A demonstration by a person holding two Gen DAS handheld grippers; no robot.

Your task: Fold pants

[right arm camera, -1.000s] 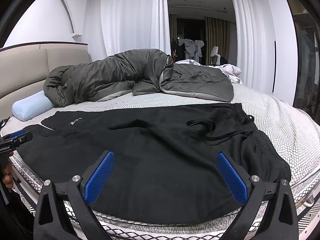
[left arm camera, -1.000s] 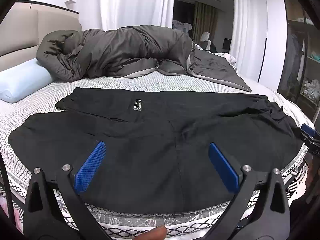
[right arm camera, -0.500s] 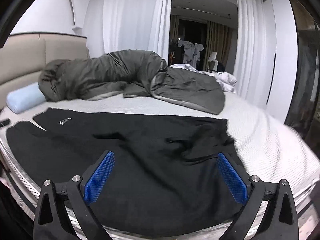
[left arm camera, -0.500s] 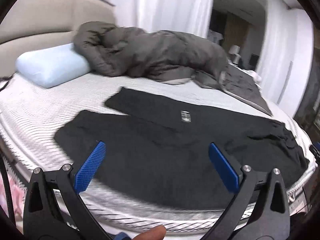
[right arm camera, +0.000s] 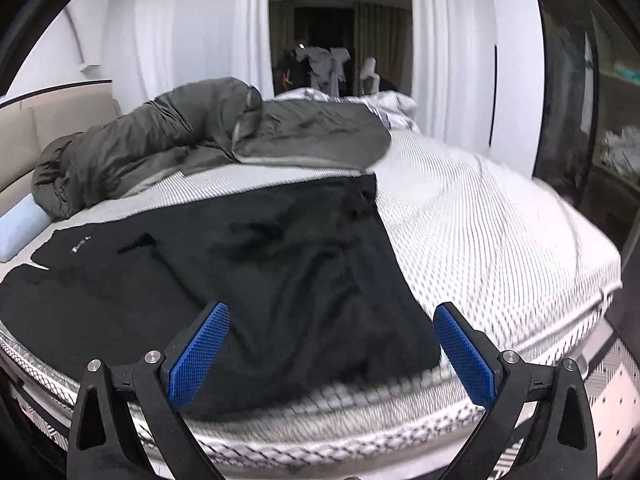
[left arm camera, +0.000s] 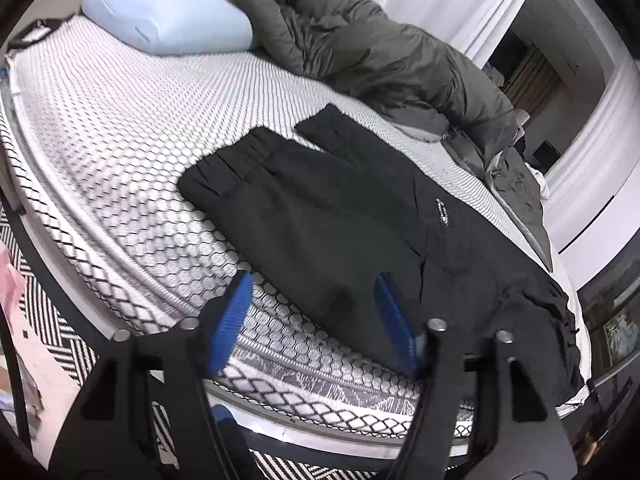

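Black pants point(left arm camera: 340, 216) lie flat on the bed, leg cuffs to the upper left and waist to the far right in the left wrist view. My left gripper point(left arm camera: 312, 280) hovers over the near edge of the closer leg. Its blue pads point(left arm camera: 230, 316) are closing, with the pants' edge and mattress border seen between them, not pinched. In the right wrist view the pants point(right arm camera: 240, 260) spread leftward, with the waist end nearest. My right gripper point(right arm camera: 331, 308) stands wide open above the waist's near corner, holding nothing.
A crumpled grey duvet point(left arm camera: 380, 56) and a light-blue pillow point(left arm camera: 168, 20) lie at the back of the mattress point(left arm camera: 100, 120). A black-and-white patterned rug point(left arm camera: 44, 248) covers the floor below the bed edge. White curtains point(right arm camera: 192, 28) hang behind.
The left gripper swung left toward the leg cuffs, rolled, and its jaws narrowed. The right gripper slid right toward the waist end and stayed wide open.
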